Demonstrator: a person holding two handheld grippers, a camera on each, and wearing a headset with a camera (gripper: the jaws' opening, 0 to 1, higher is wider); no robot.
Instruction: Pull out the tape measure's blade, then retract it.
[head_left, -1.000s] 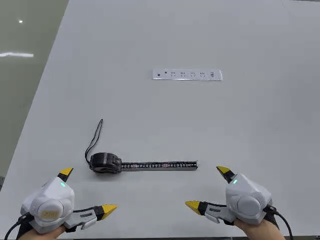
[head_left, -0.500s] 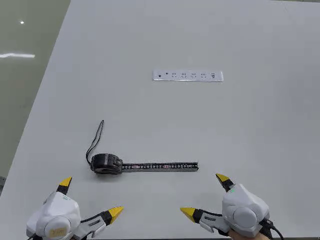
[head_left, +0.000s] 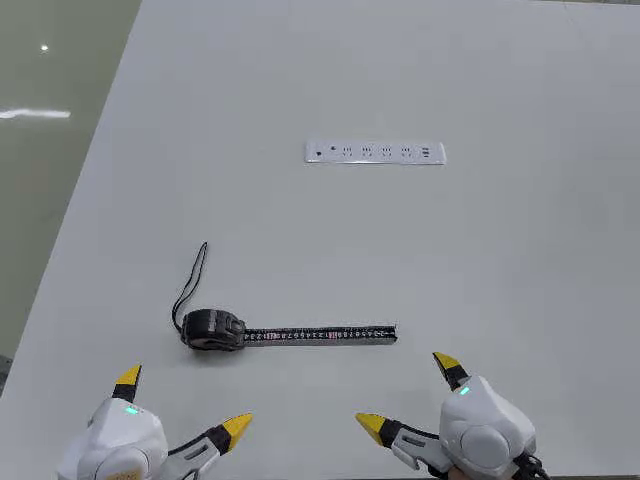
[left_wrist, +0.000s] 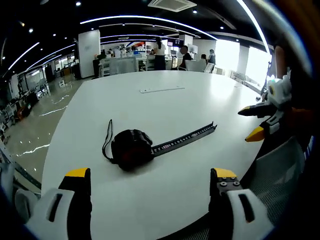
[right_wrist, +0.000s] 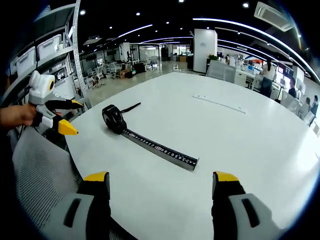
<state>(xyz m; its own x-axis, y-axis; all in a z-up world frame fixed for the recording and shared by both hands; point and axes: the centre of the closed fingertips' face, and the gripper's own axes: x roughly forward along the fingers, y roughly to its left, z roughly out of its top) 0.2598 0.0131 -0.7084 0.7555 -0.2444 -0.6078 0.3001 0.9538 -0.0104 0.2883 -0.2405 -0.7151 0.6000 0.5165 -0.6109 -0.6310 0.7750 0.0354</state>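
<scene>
head view: the tape measure (head_left: 212, 329) lies on the white table (head_left: 300, 230), case to the left, its blade (head_left: 320, 334) drawn out flat to the right. the left claw (head_left: 183, 400) and right claw (head_left: 406, 392) hang at the near edge, both spread wide, empty, clear of the tape. a power strip (head_left: 375, 152) lies farther back.
left gripper view: the case sits ahead between the open jaws, untouched.
right gripper view: the blade's tip lies ahead between the jaws, untouched.
</scene>
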